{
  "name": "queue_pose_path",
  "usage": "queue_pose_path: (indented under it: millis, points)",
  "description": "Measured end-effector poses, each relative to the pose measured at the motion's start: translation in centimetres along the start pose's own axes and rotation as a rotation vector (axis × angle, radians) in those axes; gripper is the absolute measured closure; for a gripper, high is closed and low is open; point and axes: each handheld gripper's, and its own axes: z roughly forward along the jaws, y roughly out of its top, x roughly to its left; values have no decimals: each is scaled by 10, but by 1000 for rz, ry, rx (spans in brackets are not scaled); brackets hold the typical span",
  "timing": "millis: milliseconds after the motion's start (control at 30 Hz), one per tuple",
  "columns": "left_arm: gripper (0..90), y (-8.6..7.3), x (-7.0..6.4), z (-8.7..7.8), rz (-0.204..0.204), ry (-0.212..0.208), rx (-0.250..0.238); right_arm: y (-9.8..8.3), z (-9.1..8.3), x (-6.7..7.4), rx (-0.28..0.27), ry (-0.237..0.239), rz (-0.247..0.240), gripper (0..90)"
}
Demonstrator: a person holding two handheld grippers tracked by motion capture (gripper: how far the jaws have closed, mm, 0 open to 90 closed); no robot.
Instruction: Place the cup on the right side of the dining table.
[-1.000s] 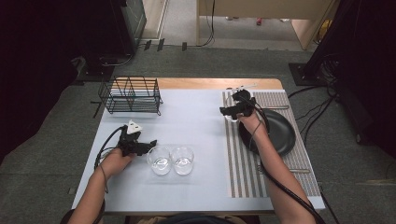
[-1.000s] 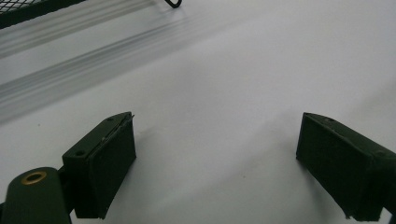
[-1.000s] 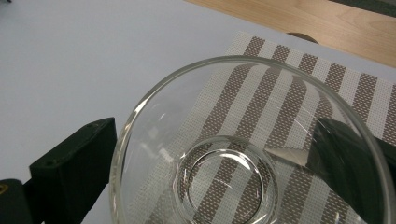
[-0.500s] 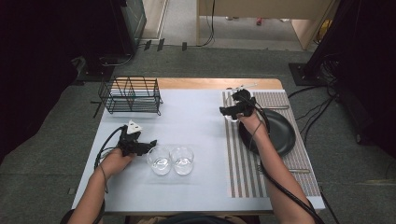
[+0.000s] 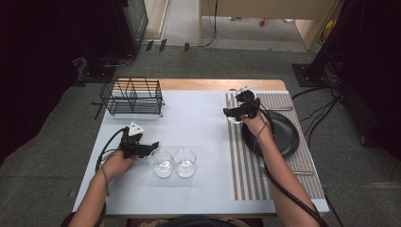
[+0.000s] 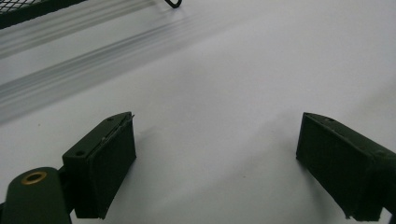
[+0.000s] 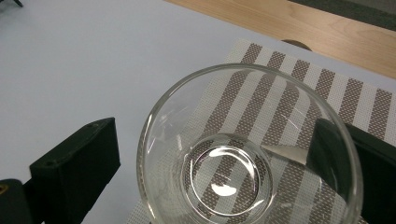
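Glass (image 7: 247, 154) sits between our right gripper (image 7: 224, 177)'s spread jaws; we centre first. Left gripper (image 6: 224, 172) gapes empty.

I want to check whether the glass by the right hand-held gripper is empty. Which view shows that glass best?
The right gripper view: the glass sits close up between the jaws, seen from above, bottom visible and apparently empty, on the striped placemat. The high view shows it small, mostly hidden behind the right hand-held gripper.
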Motion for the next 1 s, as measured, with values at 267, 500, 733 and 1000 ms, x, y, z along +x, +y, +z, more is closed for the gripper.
queue_pose_path:
  millis: [267, 500, 733, 1000]
  points:
    - [117, 0, 0, 0, 0, 1, -1, 2, -4, -1, -2, 3, 3, 11]
    - [117, 0, 0, 0, -1, 1, 0, 3, -7, 0, -1, 2, -1, 11]
    - [117, 0, 0, 0, -1, 0, 0, 4, -12, 0, -1, 0, -8, 11]
    - [117, 0, 0, 0, -1, 1, 0, 6, -16, 1, -4, -4, -12, 12]
